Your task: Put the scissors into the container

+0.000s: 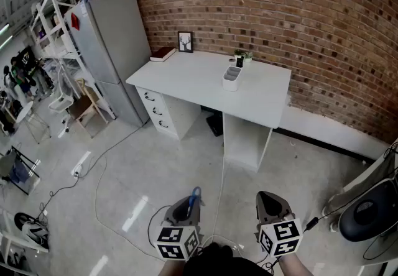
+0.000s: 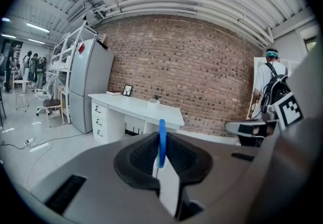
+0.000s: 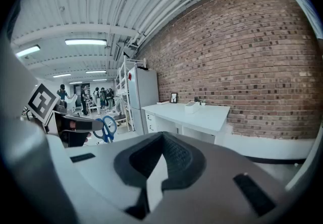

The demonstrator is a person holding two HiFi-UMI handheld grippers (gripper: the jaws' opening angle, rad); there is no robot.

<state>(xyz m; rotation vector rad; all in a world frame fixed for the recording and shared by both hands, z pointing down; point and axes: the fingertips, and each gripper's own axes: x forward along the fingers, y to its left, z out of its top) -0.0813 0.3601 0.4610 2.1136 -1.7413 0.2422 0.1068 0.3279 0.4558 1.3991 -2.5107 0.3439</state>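
Blue-handled scissors (image 1: pixel 195 196) stick up from my left gripper (image 1: pixel 186 207), which is shut on them; in the left gripper view the blue handle (image 2: pixel 161 142) stands edge-on between the dark pads. My right gripper (image 1: pixel 272 205) is beside it, shut with nothing in it. Both are held low over the floor, well short of the desk. The white container (image 1: pixel 231 78) stands on the white desk (image 1: pixel 186 76) by the brick wall, and also appears far off as the container (image 2: pixel 153 101) and the container (image 3: pixel 191 107). From the right gripper view the scissors (image 3: pixel 106 128) show at left.
A grey fridge (image 1: pixel 109 45) and white shelving stand left of the desk. A picture frame (image 1: pixel 185 41), a book (image 1: pixel 163 53) and a small plant (image 1: pixel 241 57) share the desk. Cables (image 1: pixel 99 175) cross the floor. A person with a backpack (image 2: pixel 270 87) stands at right; a dark chair (image 1: pixel 373 212) is close by.
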